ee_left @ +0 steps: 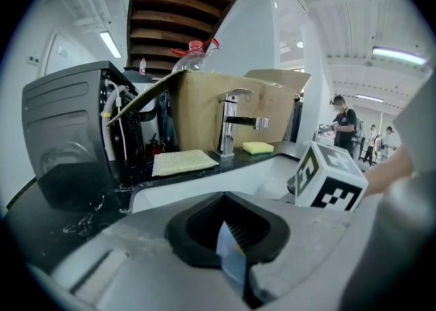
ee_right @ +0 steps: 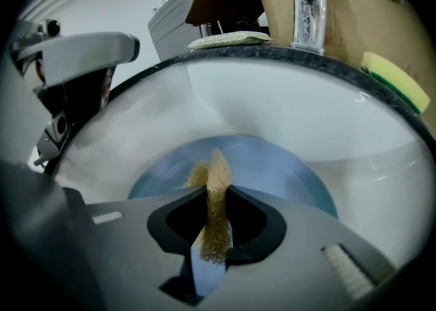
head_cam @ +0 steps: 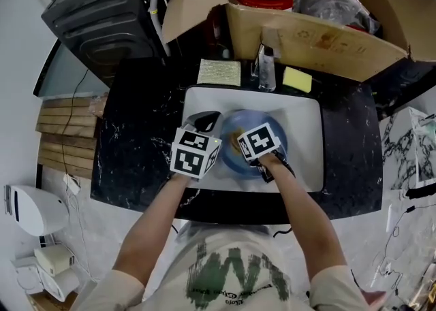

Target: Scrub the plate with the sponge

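Note:
A blue plate (head_cam: 235, 124) lies in the white sink (head_cam: 306, 139). My left gripper (head_cam: 210, 123) is at the plate's left rim and shut on it; in the left gripper view a blue sliver of plate (ee_left: 231, 262) shows between the closed jaws of the left gripper (ee_left: 228, 248). My right gripper (head_cam: 238, 145) is over the plate, shut on a thin brownish-yellow sponge (ee_right: 216, 187). In the right gripper view the sponge sticks out of the right gripper (ee_right: 214, 228) down to the plate (ee_right: 279, 167).
A faucet (head_cam: 267, 71) stands behind the sink, with a yellow sponge (head_cam: 297, 79) to its right and a greenish scouring cloth (head_cam: 219, 71) to its left. A cardboard box (head_cam: 320, 37) and a black appliance (head_cam: 102, 20) stand at the back of the black counter (head_cam: 136, 146).

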A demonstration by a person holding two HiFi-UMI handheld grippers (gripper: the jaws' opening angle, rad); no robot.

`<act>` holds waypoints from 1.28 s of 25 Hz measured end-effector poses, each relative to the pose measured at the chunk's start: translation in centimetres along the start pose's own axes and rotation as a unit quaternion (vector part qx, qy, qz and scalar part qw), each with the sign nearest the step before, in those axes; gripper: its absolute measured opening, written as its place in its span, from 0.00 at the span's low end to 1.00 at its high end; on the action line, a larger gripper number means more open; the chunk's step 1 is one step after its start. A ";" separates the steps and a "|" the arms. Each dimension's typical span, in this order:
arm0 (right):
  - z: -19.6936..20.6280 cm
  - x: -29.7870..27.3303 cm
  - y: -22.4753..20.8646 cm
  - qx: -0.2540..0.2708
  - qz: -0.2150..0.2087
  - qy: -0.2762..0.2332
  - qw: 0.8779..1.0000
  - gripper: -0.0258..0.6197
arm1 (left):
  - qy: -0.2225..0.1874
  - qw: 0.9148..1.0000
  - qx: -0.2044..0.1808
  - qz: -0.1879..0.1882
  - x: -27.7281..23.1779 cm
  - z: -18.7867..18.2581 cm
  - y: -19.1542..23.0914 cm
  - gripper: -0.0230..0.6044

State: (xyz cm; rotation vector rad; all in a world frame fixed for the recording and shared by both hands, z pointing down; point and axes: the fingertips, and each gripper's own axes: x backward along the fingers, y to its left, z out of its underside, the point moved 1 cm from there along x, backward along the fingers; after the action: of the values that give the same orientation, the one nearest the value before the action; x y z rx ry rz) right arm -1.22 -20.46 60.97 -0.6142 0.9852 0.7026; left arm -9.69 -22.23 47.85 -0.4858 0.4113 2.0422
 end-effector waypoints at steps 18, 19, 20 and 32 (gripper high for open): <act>3.4 2.9 -6.5 0.006 0.067 0.045 0.997 0.15 | -0.003 1.000 0.008 0.002 -0.5 0.1 -0.9 0.04; 3.6 3.1 -6.8 0.008 0.071 0.051 0.996 0.15 | -0.003 1.000 0.008 0.003 -0.5 0.1 -1.0 0.04; 3.8 3.2 -7.1 0.010 0.076 0.057 0.995 0.15 | -0.003 1.000 0.008 0.003 -0.5 0.2 -1.1 0.04; 5.8 4.6 -9.9 0.006 0.108 0.087 0.990 0.16 | 0.003 1.000 0.007 0.003 -0.3 0.7 -1.4 0.04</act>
State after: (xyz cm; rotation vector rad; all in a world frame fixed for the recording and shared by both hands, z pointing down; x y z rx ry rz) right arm 11.12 -21.31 60.74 -0.5698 1.2304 0.8438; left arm -8.40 -21.47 48.46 -0.4820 0.4310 2.0423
